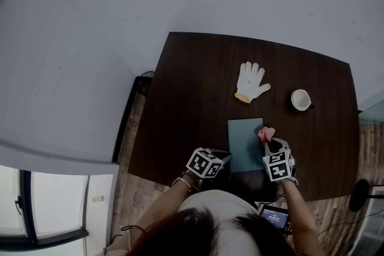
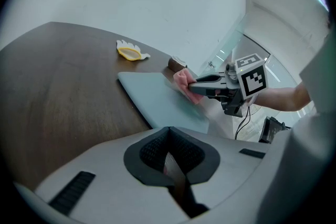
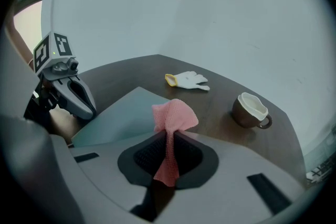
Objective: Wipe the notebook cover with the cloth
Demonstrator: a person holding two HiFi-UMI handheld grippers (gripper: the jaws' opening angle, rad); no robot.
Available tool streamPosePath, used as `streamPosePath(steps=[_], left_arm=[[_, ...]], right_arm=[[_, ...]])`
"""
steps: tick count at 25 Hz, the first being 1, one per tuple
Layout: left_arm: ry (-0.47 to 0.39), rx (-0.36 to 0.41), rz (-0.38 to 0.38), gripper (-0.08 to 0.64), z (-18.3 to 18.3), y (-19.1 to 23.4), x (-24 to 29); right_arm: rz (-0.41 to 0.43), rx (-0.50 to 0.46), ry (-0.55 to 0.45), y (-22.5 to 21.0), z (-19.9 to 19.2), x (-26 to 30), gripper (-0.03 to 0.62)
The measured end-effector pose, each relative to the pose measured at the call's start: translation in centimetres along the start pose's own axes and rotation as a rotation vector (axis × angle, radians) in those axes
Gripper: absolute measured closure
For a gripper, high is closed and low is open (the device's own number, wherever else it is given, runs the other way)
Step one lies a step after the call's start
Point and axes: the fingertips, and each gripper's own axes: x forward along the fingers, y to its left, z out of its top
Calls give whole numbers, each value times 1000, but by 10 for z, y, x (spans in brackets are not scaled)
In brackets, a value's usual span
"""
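A teal notebook (image 1: 243,138) lies flat near the front edge of the dark wooden table (image 1: 192,99). My right gripper (image 1: 268,142) is shut on a pink cloth (image 1: 266,132), which rests at the notebook's right edge. In the right gripper view the cloth (image 3: 173,115) bunches out above the closed jaws (image 3: 169,139) over the notebook (image 3: 126,113). My left gripper (image 1: 225,157) is shut at the notebook's near left corner. Its jaws (image 2: 169,157) show only a thin seam. From there I see the notebook (image 2: 152,97), the cloth (image 2: 182,80) and the right gripper (image 2: 197,86).
A white work glove (image 1: 251,81) lies beyond the notebook. A brown cup with a white inside (image 1: 300,99) stands to the right of the glove. A small screen device (image 1: 275,216) sits below the table edge. Wooden floor borders the table on the left.
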Motion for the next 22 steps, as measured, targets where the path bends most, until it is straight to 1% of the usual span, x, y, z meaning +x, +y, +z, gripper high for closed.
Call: streamPosePath(steps=[6,10,15,22], left_arm=[[-23,-18,-1,541,-1,-2,-1],[-35,-8,-1,541,-3,-6,-5],[-58,-10,2,541,-4,-11,-11],[-63,-32,14,541,-15,-13,-17]], right_arm=[[66,-27,-43,32,17,-8,554],[108,-45,-53,53,24,-10,554],[177,-67,-51,81,28,-12,554],[288,-120,-27,127,28,-8,554]])
